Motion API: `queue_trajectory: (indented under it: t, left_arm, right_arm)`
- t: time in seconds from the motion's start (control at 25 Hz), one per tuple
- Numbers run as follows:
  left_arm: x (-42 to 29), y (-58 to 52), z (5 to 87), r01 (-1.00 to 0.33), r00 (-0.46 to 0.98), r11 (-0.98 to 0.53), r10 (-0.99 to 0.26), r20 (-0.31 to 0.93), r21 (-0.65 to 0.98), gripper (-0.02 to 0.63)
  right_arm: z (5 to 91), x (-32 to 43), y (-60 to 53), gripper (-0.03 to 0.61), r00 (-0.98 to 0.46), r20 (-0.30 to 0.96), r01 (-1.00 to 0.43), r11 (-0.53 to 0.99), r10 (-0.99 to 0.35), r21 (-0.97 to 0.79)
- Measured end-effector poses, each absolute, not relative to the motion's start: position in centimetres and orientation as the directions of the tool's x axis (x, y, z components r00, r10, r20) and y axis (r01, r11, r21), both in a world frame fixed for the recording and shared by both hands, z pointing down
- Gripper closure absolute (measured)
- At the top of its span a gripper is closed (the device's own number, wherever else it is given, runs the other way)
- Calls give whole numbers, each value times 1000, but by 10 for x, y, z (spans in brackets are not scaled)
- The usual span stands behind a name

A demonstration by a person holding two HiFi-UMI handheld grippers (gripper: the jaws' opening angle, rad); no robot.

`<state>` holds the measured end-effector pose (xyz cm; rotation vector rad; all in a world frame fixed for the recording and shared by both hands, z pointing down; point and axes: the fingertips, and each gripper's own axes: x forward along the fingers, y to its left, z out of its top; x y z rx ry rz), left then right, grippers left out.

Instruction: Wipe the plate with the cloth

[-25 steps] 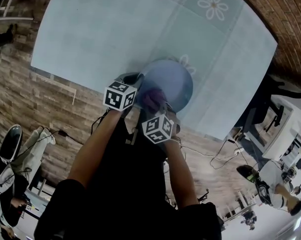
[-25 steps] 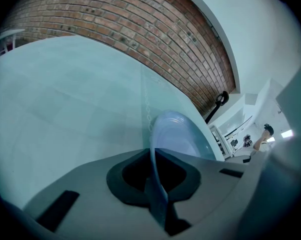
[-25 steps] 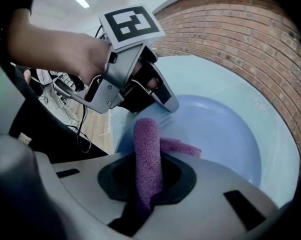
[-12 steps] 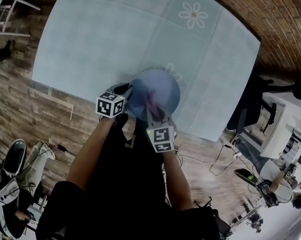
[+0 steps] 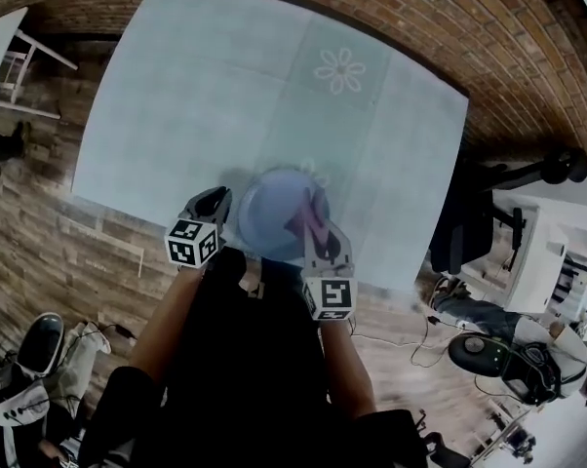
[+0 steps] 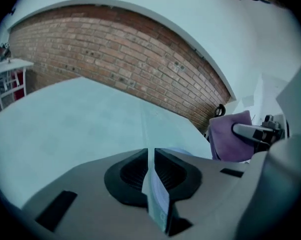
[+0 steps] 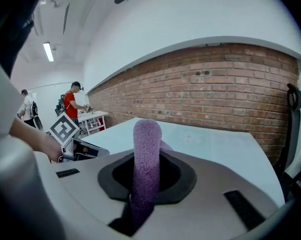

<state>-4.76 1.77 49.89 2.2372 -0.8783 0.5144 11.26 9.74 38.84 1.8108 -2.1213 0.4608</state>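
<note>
The surface (image 5: pixel 176 96), covered in pale blue with a flower print (image 5: pixel 340 69), fills the upper part of the head view. The plate (image 5: pixel 269 213), round and blue, is over the near edge of the surface, directly in front of the person. A shadow on the covering beside it suggests it is raised rather than resting, though this cannot be confirmed. The left hand-held gripper (image 6: pixel 151 176) is at the plate's left rim. Its own view shows the thin pale rim edge-on between the two pads, which are clamped on it. The jaws have just been opening a trifle, with the rim between them. The right hand-held gripper (image 7: pixel 146 176) is closed on the cloth (image 7: pixel 147 139), a purple pile cloth standing up as a folded roll between the jaws. In the head view the cloth is over the plate's right half; whether it touches the face cannot be determined. Assessment: the wiping step is in hand, with the plate steadied at one side and the cloth presented to it. The next move calls for pressing the cloth flat to the plate's face and sweeping across it. The left grip must hold firm at the rim meanwhile, and given the slight loosening it warrants checking first.
</note>
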Motion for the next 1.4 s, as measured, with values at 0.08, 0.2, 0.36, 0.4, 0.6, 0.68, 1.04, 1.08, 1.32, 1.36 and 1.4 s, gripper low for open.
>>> queue_trajectory:
  t: [0.08,0.2,0.36,0.4,0.6,0.68,1.04,1.08,1.32,1.36,1.4]
  left_arm:
    - [-47,14,468,-702,704,-589,-488,516,401,563]
    - [-38,16,424,-671,732,-657,-514,448,342,565]
    - [-23,28,376,-624,774,-730,-529,348,278,571]
    - [-19,31,366,-614,783,-743,-531,323,267,572]
    - [-6,46,338,-589,806,-774,-540,244,233,572]
    - [-2,50,334,-573,817,-788,-529,231,225,572]
    - [7,53,330,-557,829,-801,-516,216,222,572]
    - [7,54,331,-554,830,-802,-513,220,223,572]
    - [8,52,332,-553,831,-804,-509,225,220,572]
    - [9,51,332,-553,830,-803,-510,225,221,572]
    - [9,50,333,-553,831,-803,-509,226,222,572]
  right_arm:
    - [371,120,99,517,-133,395,-991,121,-909,-55]
    - [350,127,101,517,-119,352,-993,103,-928,-65]
    - [325,131,104,517,-104,300,-994,88,-948,-67]
    - [320,132,105,517,-99,286,-994,83,-953,-67]
    - [310,133,110,517,-95,255,-994,76,-962,-82]
    - [311,130,112,517,-107,260,-992,88,-960,-86]
    - [313,125,109,517,-138,277,-989,117,-951,-93]
    - [313,124,109,517,-139,279,-989,117,-950,-94]
    - [312,124,107,517,-148,277,-988,129,-949,-85]
    - [312,124,107,517,-150,279,-988,130,-948,-86]
    - [313,124,106,517,-151,282,-987,131,-947,-87]
